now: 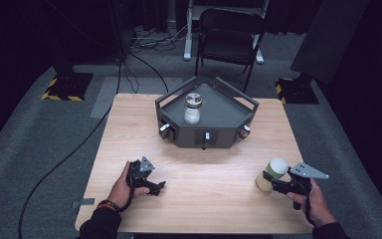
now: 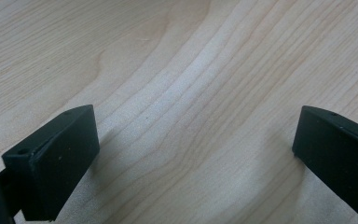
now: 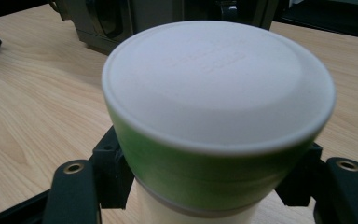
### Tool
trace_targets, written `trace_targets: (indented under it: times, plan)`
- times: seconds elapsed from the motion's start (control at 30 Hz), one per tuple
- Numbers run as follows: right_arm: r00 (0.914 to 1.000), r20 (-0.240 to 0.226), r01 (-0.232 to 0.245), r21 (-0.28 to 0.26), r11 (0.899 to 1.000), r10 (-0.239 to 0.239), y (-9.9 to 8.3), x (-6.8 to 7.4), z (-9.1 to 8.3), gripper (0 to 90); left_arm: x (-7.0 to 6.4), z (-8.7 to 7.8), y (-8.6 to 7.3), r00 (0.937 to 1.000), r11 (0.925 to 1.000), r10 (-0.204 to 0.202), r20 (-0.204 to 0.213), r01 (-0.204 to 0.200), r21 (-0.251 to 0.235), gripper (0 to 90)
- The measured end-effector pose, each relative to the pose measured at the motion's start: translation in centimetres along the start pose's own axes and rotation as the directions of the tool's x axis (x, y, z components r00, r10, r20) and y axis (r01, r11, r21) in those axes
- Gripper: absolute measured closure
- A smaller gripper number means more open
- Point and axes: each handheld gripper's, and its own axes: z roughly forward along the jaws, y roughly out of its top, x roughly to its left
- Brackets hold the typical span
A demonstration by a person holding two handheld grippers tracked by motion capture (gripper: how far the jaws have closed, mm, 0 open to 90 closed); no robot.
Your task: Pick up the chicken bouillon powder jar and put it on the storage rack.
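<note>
Right tongs (image 1: 271, 183) grip the green-lidded container (image 1: 272, 174), tilted at the counter's (image 1: 129, 124) right front edge; left tongs (image 1: 155, 186) rest open; transfer toward the tray (image 1: 179, 130) apparently remains.

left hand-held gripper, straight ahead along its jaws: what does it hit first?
Probably the table top. The left hand-held gripper, jaws open and holding nothing, tilts down at bare wood. In the high view it points right across the table, toward the cup in the right hand-held gripper, well short of it.
</note>
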Motion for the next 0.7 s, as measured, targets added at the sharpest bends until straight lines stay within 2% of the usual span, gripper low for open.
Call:
trace_targets:
  times: [0.13,0.3,0.7]
  plan:
    - [0.9993,0.036,-0.007,0.003,1.000,0.007,0.1,0.3,0.0,34.3,0.0,0.0,0.0,1.0000,1.0000,-0.001,0.000,0.001,0.001,0.0]
    - [0.9979,0.060,-0.023,-0.015,1.000,0.024,0.1,0.4,-0.2,34.4,0.0,0.0,0.0,1.0000,1.0000,0.000,0.000,0.000,0.000,0.0]
    - [0.9963,0.078,-0.033,-0.033,0.999,0.035,1.5,1.1,-0.3,34.5,0.0,0.0,0.0,1.0000,1.0000,0.000,0.000,0.000,0.000,0.0]
